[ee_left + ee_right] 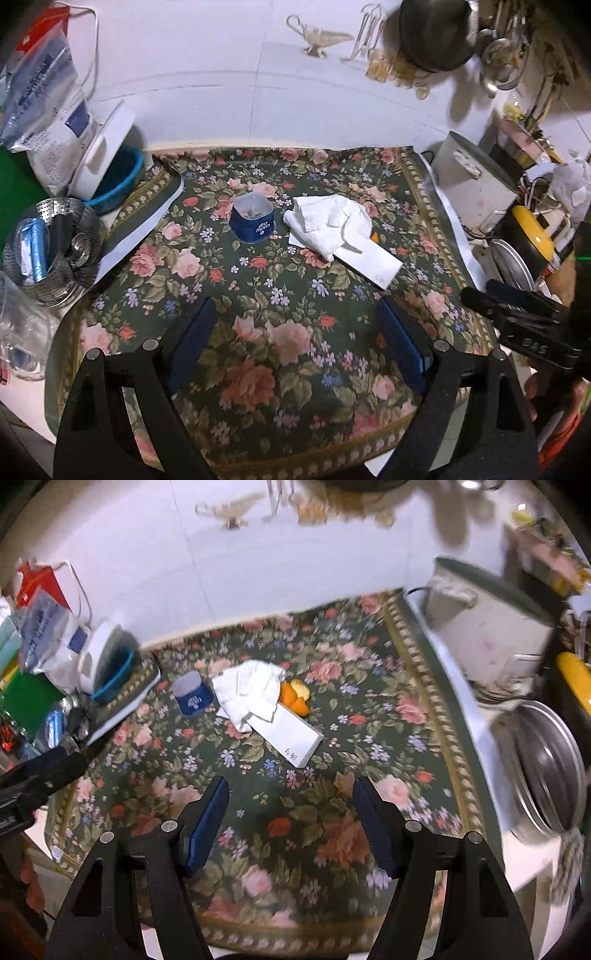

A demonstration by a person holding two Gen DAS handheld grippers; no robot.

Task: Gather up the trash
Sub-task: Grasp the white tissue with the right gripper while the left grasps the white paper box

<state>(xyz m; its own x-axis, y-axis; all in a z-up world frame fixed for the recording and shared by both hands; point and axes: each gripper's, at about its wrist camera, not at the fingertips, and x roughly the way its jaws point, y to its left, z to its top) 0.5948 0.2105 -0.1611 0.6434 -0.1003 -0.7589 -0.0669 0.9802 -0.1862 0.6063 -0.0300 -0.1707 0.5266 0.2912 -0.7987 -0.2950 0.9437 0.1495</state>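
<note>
1. Now your left gripper [297, 332] hangs with jaws spread and nothing between them; your right gripper [290, 810] is likewise spread and empty.
2. Ahead on the floral cloth [295, 369] lies the trash: an upturned blue Lucky cup [252, 222], a crumpled white tissue [328, 223] overlapping a flat white box [291, 734], and orange peel [295, 698] tucked against the tissue.
3. Left of you, a perforated steel basket [55, 254] holds a blue can [37, 247].
4. Bare cloth lies between your fingers and the trash; clutter crowds both side edges.
</note>
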